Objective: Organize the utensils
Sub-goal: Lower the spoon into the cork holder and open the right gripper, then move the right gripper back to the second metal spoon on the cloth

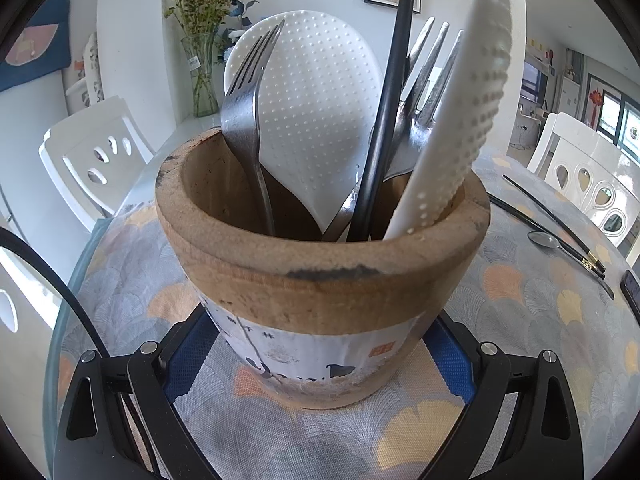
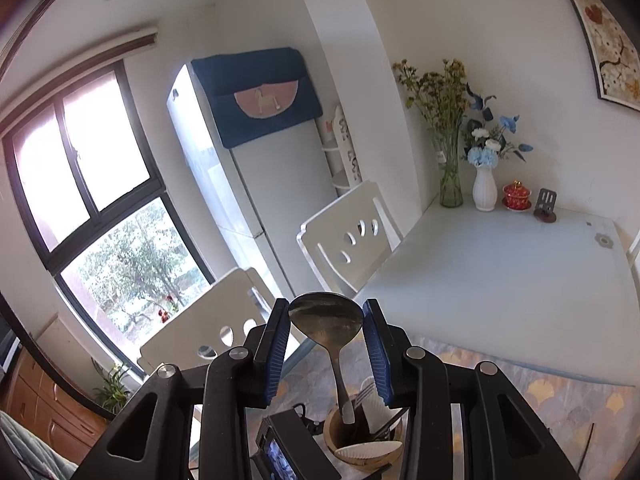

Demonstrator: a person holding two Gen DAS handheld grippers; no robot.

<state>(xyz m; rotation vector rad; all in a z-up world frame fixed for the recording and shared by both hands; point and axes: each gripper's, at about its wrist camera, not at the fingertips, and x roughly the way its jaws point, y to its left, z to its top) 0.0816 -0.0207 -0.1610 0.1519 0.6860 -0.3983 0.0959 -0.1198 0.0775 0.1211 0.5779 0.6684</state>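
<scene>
I hold a metal spoon (image 2: 326,322) in my right gripper (image 2: 326,344); its bowl sits clamped between the two blue pads (image 2: 276,354), and its handle points down toward the wooden utensil pot (image 1: 320,264) below. My left gripper (image 1: 320,360) is clenched around the base of this pot, one pad on each side. Inside the pot stand two forks (image 1: 244,120), two white rice paddles (image 1: 316,120) and a black chopstick (image 1: 384,128). On the bench (image 1: 540,300), at about 3 o'clock from the pot, lie another spoon (image 1: 544,239) and black chopsticks (image 1: 560,228).
</scene>
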